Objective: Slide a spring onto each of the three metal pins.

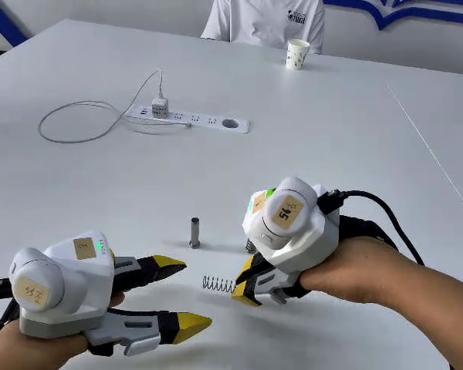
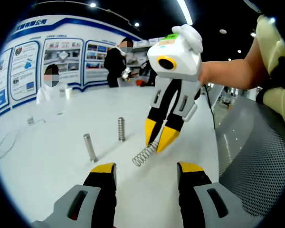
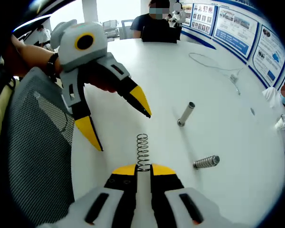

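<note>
A bare metal pin stands upright on the white table. A second pin wearing a spring stands close by, partly behind the right gripper in the head view. My right gripper is shut on one end of a loose spring, which sticks out level, low over the table. My left gripper is open and holds nothing, its tips facing the spring.
At the back of the table lie a white power strip with a charger and a looped cable. A paper cup stands at the far edge in front of a seated person. A mesh chair is beside the table.
</note>
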Available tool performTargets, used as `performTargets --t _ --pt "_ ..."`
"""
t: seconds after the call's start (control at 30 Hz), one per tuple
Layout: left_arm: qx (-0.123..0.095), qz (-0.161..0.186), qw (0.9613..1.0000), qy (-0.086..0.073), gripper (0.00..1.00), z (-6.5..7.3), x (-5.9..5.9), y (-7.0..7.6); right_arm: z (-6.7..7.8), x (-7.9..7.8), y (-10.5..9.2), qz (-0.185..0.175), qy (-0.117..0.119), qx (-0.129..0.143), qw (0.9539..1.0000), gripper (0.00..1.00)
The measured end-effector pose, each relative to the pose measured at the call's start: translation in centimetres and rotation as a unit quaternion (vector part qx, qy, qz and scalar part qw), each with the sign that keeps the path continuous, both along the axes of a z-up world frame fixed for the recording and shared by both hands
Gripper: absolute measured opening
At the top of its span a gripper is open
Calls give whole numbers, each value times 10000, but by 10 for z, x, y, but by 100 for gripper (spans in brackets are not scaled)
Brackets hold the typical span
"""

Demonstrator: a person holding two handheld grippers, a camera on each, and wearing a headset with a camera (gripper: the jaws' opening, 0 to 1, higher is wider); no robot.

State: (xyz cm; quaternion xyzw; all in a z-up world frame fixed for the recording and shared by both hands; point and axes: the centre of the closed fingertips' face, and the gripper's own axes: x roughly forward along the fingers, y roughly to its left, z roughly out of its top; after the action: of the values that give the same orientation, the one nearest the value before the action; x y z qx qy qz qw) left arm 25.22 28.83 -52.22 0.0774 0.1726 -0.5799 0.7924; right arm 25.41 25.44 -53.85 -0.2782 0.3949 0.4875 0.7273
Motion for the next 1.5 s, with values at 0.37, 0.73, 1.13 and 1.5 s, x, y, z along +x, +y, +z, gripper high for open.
performTargets --t 0.37,0.73,1.13,1.5 --pt "32 -139 9999 -55 47 -1 -5 -4 4 -7 7 349 -13 50 9994 11" --pt "57 -324 9993 -163 35 -2 -10 -6 5 -12 12 629 -42 30 9980 11" --pt "132 -524 9982 -244 23 -4 -16 -8 8 -20 16 930 -12 51 9956 11" --pt "149 -656 9971 -350 15 -4 -18 -9 8 -25 15 1114 37 3 9938 11"
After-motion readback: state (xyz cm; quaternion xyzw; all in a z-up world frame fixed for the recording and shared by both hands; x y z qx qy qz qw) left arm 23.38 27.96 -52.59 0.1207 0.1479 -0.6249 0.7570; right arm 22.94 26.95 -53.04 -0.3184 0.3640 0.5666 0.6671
